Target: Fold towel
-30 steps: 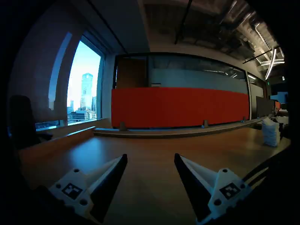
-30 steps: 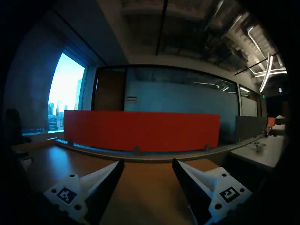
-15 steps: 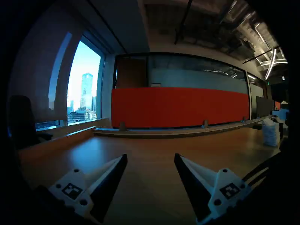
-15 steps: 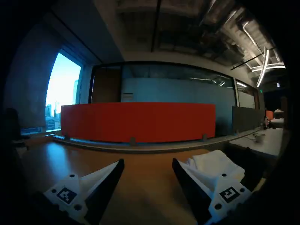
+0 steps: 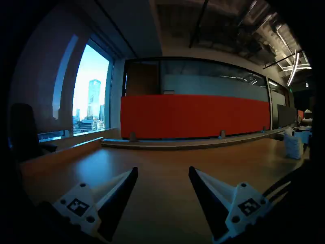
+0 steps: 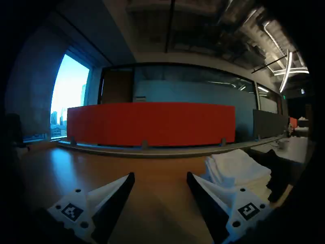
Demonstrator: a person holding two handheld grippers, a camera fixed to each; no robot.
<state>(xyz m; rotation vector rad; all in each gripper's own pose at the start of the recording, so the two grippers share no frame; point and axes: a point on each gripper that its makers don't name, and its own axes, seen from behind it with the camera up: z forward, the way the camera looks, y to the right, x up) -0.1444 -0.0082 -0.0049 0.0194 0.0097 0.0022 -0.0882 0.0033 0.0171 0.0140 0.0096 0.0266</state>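
- The left hand-held gripper [image 5: 163, 167] hangs low over the wooden desk [image 5: 170, 156] and faces the red divider [image 5: 195, 116] that stands along the desk's far edge. Its two fingers are spread wide, with only bare desk between them.
- The right hand-held gripper [image 6: 160, 173] is also low over the desk [image 6: 154, 162] and faces the same red divider [image 6: 150, 124]. Its fingers are spread wide and grasp nothing.
- The stack of white towels [image 6: 237, 168] lies on the desk on the near side of the red divider, below its right end as the right gripper view shows it. The stack is folded and several layers deep. It sits just behind the outer finger of the right hand-held gripper; whether finger and cloth touch cannot be told.
- In the left gripper view the stack of white towels [image 5: 292, 145] appears small, beyond the divider's right end and well apart from the left hand-held gripper.
- A bright window [image 5: 91, 101] with tall buildings outside stands past the divider's left end.
- A glass wall rises behind the red divider.
- A second, pale desk [image 6: 298, 144] lies beyond the divider's right end, past the towels.
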